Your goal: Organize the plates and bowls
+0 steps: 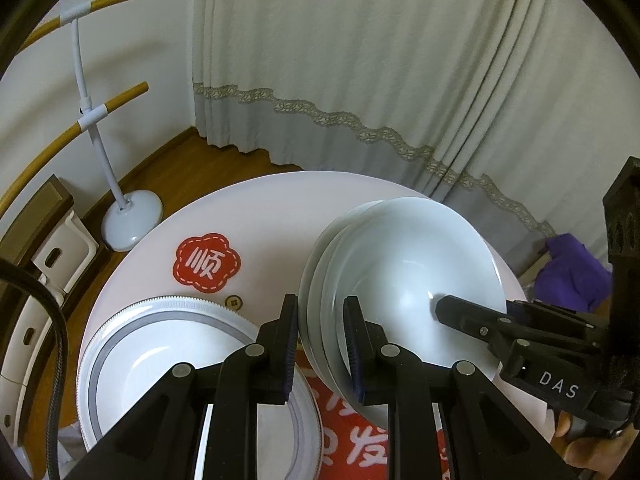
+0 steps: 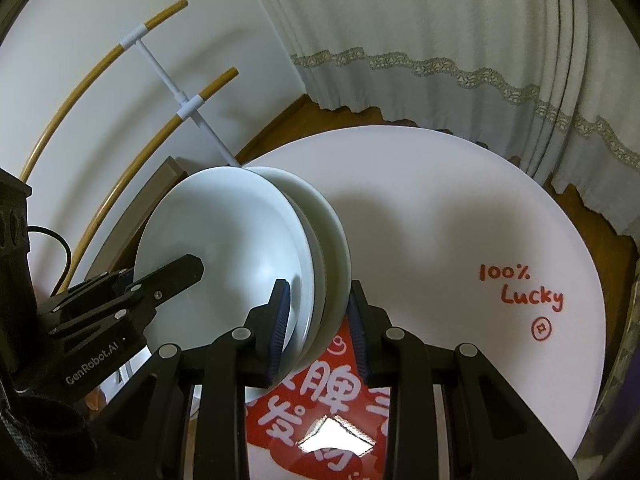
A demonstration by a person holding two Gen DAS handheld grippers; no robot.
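A cream curtain (image 1: 360,60) with a lace band is hanging behind a round white table (image 1: 256,216), and a wooden floor (image 1: 180,152) is being shown around it. At the far left of the left wrist view, a white floor stand (image 1: 128,216) with curved wooden bars is standing by the wall. Nearer, a white plate with a grey patterned rim (image 1: 132,328) is lying flat on the table, just beside a red flower-shaped sticker (image 1: 207,263) printed on the tabletop. To the right of that plate, a stack of pale blue-white bowls (image 1: 400,264) is being held up on edge above the table, tilted nearly vertical, with the hollow of the top bowl facing the right gripper (image 1: 440,304). The rims of the stack are being pinched between the two fingers of the left gripper (image 1: 322,344), which is closed on the bowls. In the right wrist view, the left gripper (image 2: 188,264) is seen at the left, one finger lying against the inside of the top bowl. The same stack of bowls (image 2: 224,248) is being clamped from the opposite side by the right gripper (image 2: 318,328), its blue pads (image 2: 280,320) pressed on the rims. Further right, the red words "100% Lucky" (image 2: 520,288) are being shown on the table (image 2: 440,208).
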